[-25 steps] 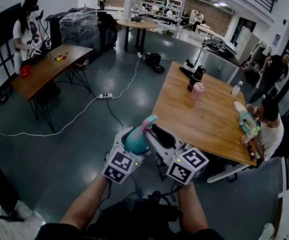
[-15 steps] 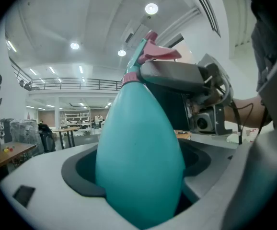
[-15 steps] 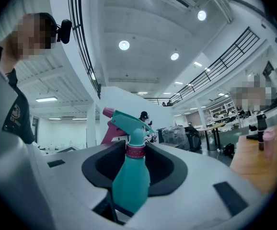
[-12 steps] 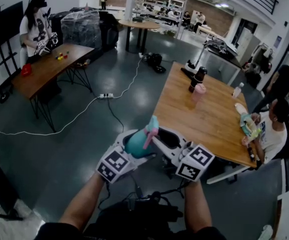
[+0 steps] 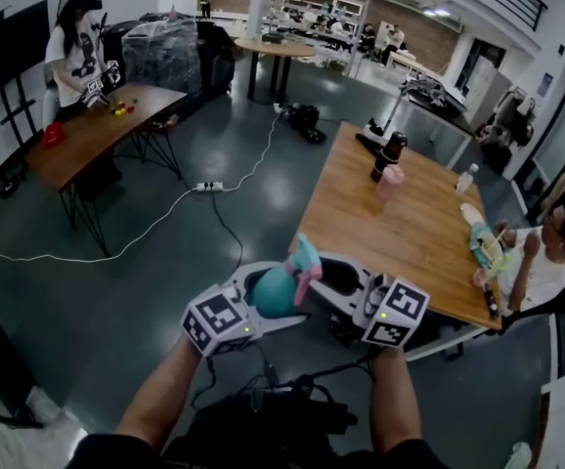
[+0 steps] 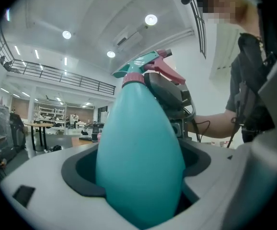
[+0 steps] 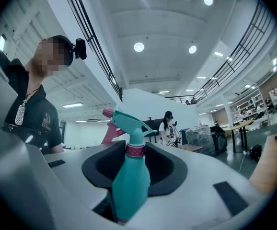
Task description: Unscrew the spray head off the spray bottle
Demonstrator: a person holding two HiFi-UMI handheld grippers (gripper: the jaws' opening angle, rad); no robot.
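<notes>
Your left fingers [image 6: 47, 181] squeeze the teal spray bottle [image 6: 141, 152], and your right fingers [image 7: 201, 176] hold its spray head [image 7: 129, 121]. Grip too softly and the bottle could spin along.

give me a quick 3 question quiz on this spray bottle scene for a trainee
1. True or false: the spray head is still screwed onto the spray bottle.
2. Which hand's tool clamps the bottle's wide body? A) left B) right
3. Fill in: the right tool has its pads on the pink ____ at the bottle's neck.

Key:
1. True.
2. A: the left tool holds the body.
3. collar.
</notes>
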